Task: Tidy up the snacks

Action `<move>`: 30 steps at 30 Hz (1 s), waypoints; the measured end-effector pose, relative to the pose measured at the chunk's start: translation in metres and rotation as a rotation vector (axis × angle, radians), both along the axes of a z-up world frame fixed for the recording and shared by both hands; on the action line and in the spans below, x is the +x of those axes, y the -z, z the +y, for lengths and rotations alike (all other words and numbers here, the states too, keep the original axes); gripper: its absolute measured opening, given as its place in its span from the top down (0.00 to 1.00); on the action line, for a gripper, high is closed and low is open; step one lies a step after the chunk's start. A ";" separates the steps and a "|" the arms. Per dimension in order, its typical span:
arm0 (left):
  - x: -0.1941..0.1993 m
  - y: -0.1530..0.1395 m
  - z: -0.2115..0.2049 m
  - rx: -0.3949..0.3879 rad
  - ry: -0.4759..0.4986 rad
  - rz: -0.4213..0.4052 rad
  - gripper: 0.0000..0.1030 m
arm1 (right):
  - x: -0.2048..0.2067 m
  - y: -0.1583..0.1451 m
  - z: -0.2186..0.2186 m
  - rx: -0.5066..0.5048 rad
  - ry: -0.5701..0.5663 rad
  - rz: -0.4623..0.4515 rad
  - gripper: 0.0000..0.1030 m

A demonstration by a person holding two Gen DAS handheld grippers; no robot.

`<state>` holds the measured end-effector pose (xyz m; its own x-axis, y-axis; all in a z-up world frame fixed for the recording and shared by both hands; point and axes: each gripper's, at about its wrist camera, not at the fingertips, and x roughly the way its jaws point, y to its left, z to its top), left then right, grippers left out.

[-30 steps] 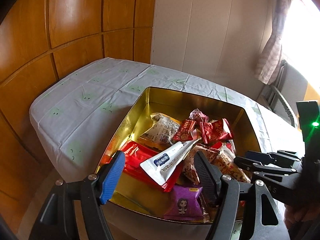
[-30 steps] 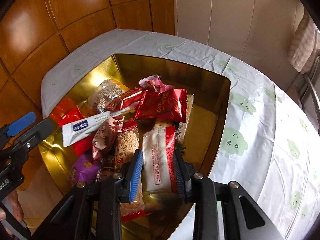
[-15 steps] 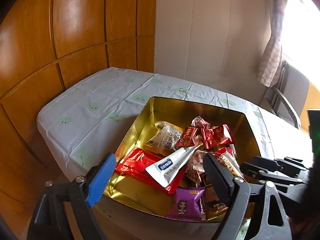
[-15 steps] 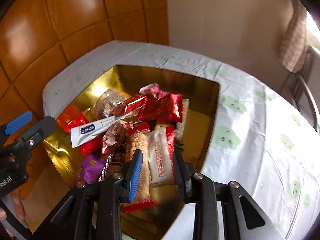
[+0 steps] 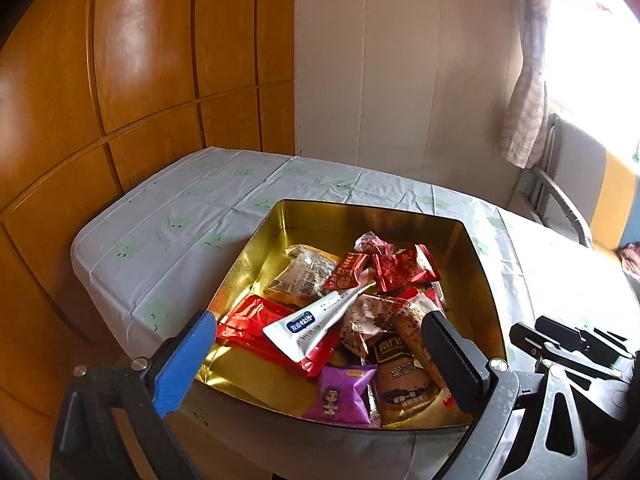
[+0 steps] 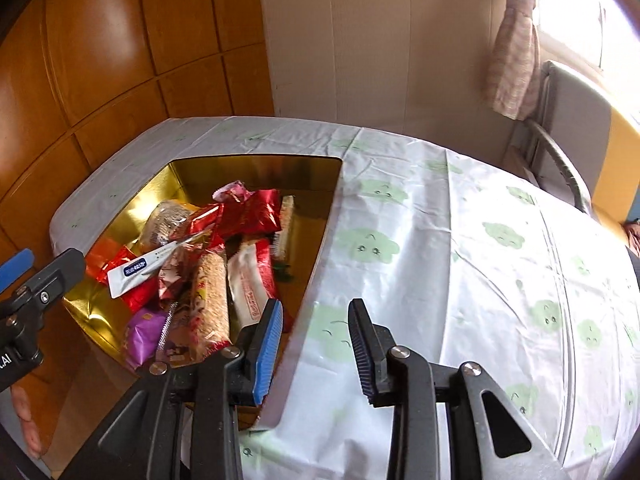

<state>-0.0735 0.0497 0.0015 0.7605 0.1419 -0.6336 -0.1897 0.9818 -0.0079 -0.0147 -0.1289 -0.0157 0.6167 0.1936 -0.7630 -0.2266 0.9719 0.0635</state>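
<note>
Both grippers backed off the gold tin (image 5: 260,264): right gripper (image 6: 316,344) lower centre, half-open, empty; left gripper (image 5: 320,356) wide, empty—snacks (image 5: 360,304) probably all binned.

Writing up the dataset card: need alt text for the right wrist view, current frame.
An open, empty right gripper hangs over the near edge of a gold metal tin heaped with wrapped snacks, including a white-and-red wafer packet. The tin sits on a white tablecloth with green cloud faces; the left gripper shows at left.
</note>
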 end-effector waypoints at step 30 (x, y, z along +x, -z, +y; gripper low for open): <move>-0.006 -0.003 -0.030 0.063 0.033 0.001 0.00 | -0.010 -0.004 -0.019 -0.002 0.054 -0.053 0.65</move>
<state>-0.0792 0.0194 0.0050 0.7650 0.1566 -0.6247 -0.1574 0.9860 0.0545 -0.0247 -0.1482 -0.0113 0.6658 0.1574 -0.7293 -0.1772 0.9829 0.0503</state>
